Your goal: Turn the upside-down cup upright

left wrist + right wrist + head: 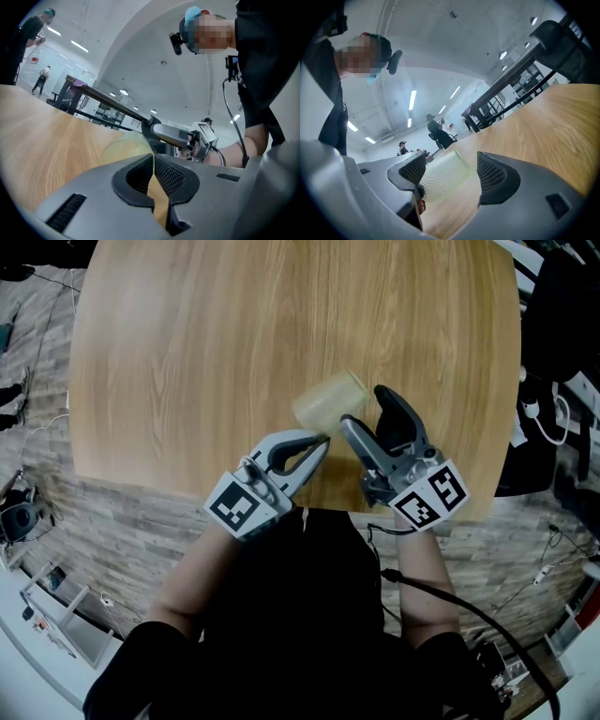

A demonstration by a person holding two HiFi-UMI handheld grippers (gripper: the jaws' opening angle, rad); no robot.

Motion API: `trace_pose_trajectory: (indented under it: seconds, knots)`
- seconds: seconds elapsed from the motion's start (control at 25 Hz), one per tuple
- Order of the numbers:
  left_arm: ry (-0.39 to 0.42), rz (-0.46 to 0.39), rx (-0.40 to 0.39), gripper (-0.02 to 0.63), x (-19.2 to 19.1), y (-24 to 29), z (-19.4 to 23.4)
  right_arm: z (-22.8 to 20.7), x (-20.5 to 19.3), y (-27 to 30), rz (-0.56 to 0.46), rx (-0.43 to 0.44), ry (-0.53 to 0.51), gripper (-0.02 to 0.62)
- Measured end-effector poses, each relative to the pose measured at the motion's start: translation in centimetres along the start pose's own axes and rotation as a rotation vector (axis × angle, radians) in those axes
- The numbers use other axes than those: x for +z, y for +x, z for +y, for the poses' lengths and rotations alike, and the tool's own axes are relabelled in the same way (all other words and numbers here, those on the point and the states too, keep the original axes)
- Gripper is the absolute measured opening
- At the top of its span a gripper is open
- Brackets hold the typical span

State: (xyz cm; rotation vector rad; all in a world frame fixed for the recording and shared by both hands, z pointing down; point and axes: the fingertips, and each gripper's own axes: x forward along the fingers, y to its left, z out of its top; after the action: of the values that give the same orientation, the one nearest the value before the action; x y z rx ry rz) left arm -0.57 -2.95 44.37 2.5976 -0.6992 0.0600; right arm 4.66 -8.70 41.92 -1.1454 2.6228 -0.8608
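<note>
Where the head view looks down on the table (187, 352), you see the pale, see-through cup (328, 401) tipped on its side near the front edge. Your left hand-held gripper (322, 441) meets its lower rim with jaws together. Your right hand-held gripper (364, 407) stands just beside the cup, jaws apart. In the left gripper view, your pads are closed on the thin edge of the cup (125, 149), pinching its wall. In the right gripper view, the cup (443, 180) lies between your wide-open jaws, its dimpled side close against one pad and clear of the other.
</note>
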Motion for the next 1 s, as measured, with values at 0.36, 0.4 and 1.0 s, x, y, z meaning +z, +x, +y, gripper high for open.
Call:
trace_pose_trajectory:
  seconds: [0.36, 0.4, 1.0]
  knots:
    - [0.089, 0.068, 0.062, 0.015, -0.7, 0.1, 0.4, -1.0, -0.1, -0.7, 0.026, -0.103, -0.151, 0.283]
    - [0.093, 0.077, 0.068, 0.015, -0.7, 0.1, 0.5, -1.1, 0.0, -0.8, 0.027, -0.122, -0.183, 0.282]
    - [0.376, 0.223, 0.089, 0.015, -1.2, 0.8, -0.6, -2.4, -1.1, 0.8, 0.138, -0.286, -0.358, 0.014]
